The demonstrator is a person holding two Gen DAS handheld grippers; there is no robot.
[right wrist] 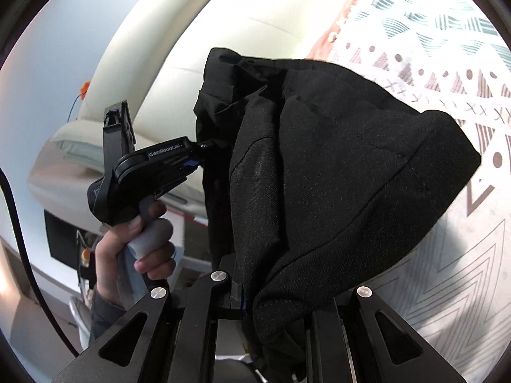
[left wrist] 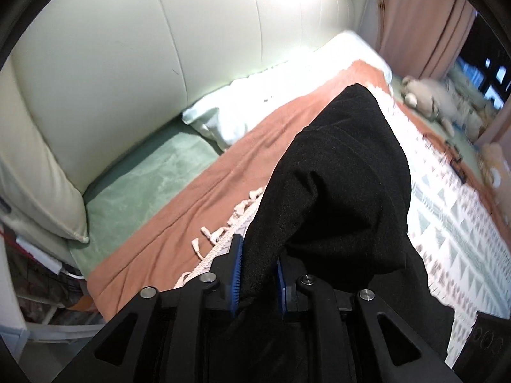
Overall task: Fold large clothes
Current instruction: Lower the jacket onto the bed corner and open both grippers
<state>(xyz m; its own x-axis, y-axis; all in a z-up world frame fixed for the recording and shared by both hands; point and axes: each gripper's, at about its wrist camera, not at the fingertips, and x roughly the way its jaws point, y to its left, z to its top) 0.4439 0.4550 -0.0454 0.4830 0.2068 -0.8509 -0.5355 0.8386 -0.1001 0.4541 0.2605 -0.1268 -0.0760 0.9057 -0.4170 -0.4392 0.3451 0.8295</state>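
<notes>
We hold the black garment above the bed, our left tool and right tool each clamped on its fabric.

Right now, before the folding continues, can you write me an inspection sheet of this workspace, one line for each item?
Surface: bed with white patterned fringed blanket over a salmon-pink sheet.
Job's things: black woven garment, bunched, lifted off the bed, held at two places.
Clutter: beige plush toy at the far side; white pillow.
Grippers: left gripper jaws shut on the garment; right gripper jaws shut on it too, its right finger hidden by cloth.
Cables: black cable at the left edge of the right wrist view.
Surroundings: cream padded headboard, pink curtain.
</notes>
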